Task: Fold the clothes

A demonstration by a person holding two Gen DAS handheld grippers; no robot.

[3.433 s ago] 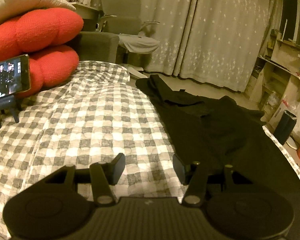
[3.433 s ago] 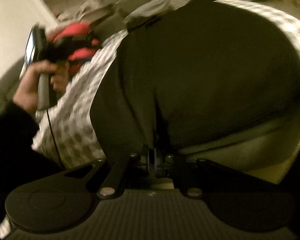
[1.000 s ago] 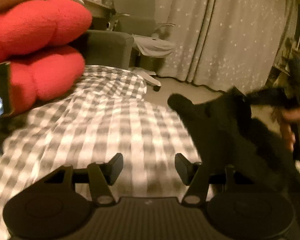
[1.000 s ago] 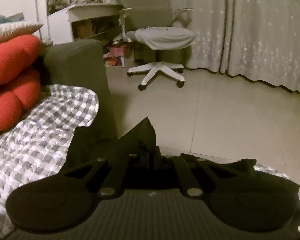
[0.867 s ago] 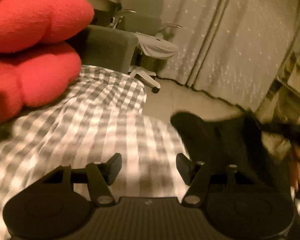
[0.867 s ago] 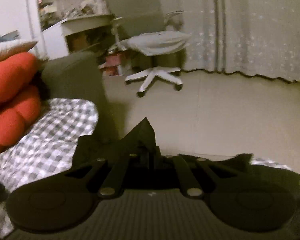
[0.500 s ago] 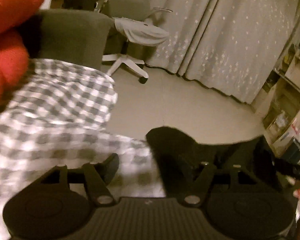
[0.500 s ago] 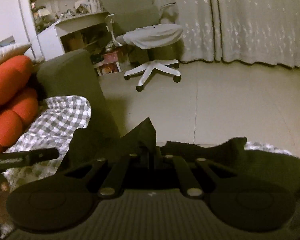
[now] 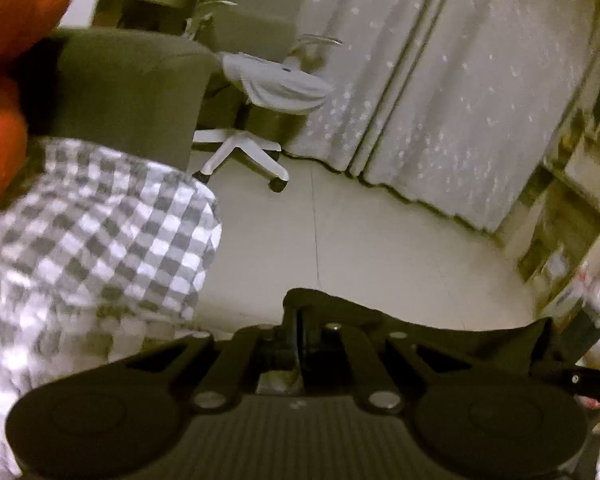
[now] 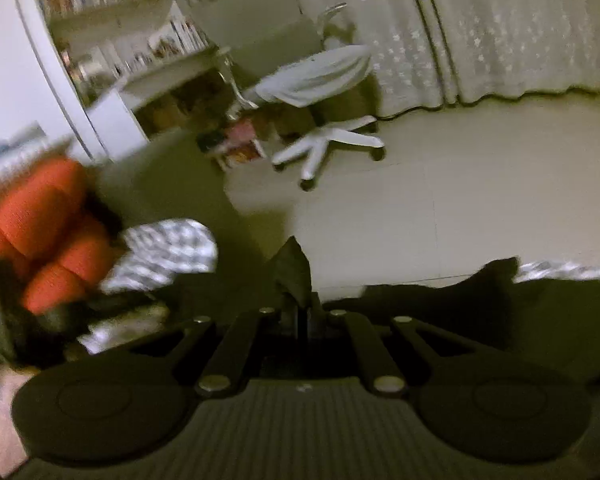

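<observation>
Left gripper now apparently clamping black garment

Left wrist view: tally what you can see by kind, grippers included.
Gripper: 1, the left gripper, shut on the black garment
Garment: 1
Checked bedcover: 1
Red cushion: 1
Office chair: 1
Total: 5

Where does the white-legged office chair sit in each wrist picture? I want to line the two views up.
Left wrist view: office chair upper centre-left, behind the grey sofa arm.
Right wrist view: office chair upper centre, its white base on the floor.
Shared landmark: the dotted curtain, right of the chair in both.
</observation>
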